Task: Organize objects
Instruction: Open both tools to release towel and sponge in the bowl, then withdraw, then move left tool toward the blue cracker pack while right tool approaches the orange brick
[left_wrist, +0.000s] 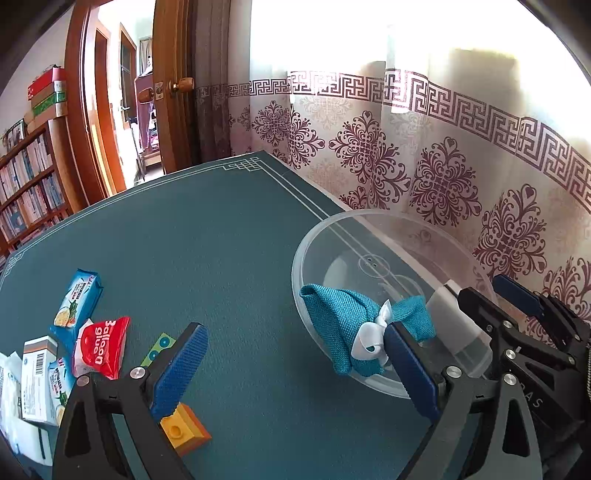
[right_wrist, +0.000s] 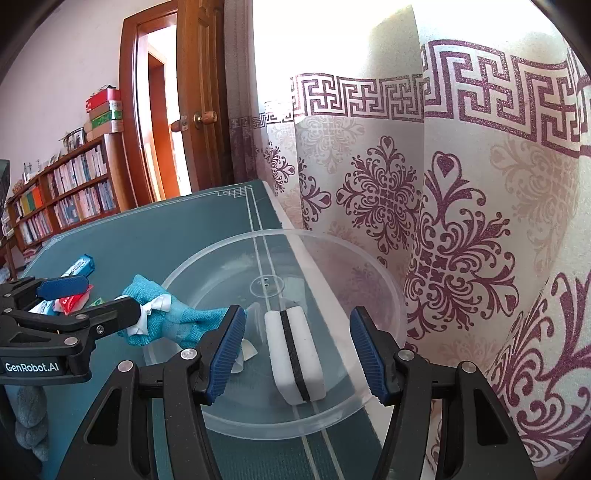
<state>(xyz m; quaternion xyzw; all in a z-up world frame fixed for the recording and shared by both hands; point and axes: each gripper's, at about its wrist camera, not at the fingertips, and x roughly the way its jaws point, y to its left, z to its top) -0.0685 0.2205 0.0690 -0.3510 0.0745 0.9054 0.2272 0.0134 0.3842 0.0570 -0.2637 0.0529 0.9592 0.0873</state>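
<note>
Since the teal pouch lies draped over the clear bowl rim, left gripper gapes wide — right gripper stands half-open, unclamped, around the white eraser.

White packets are cut off at the left edge; the right gripper hides the sponge's end.

Strong daylight floods through the cream curtain with maroon patterns, blowing its upper part out to white; both fisheye views bend heavily, corners vignetted black, focus sharp.
</note>
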